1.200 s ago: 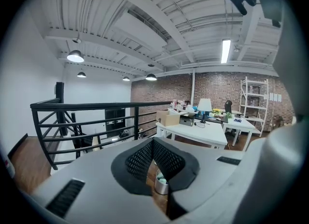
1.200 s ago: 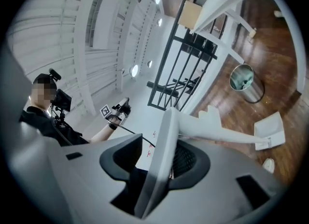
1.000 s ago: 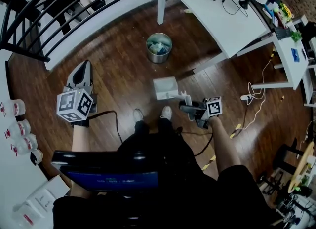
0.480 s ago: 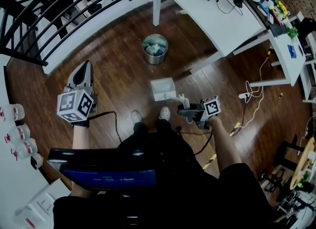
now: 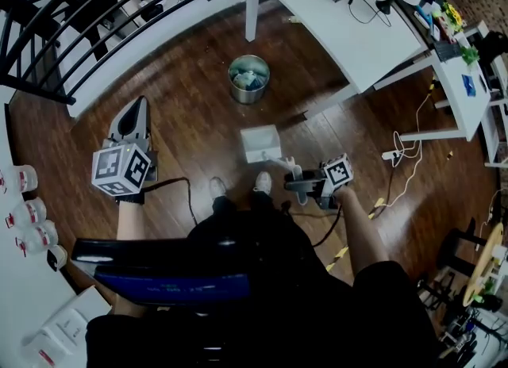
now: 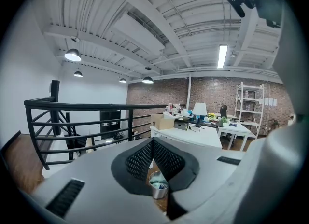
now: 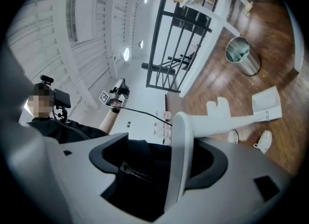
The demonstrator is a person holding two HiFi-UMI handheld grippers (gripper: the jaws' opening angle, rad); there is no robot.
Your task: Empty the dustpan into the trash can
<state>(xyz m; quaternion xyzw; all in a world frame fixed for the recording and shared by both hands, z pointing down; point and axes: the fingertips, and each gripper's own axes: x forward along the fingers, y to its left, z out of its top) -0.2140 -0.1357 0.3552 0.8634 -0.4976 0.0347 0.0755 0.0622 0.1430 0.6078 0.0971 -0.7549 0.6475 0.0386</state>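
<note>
Fingers (image 7: pixel 63 184) of right gripper (image 7: pixel 160 169) just opening, dustpan handle (image 7: pixel 182 150) loose between them.

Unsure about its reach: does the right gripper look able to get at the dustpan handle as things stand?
Probably yes: the dustpan handle stands between the jaws of the right gripper, which have just been opening; nothing else blocks it.

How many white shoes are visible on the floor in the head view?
2. The left shoe and the right shoe stand side by side on the wooden floor, just nearer to the person than the white dustpan. The legs hide their heels.
</note>
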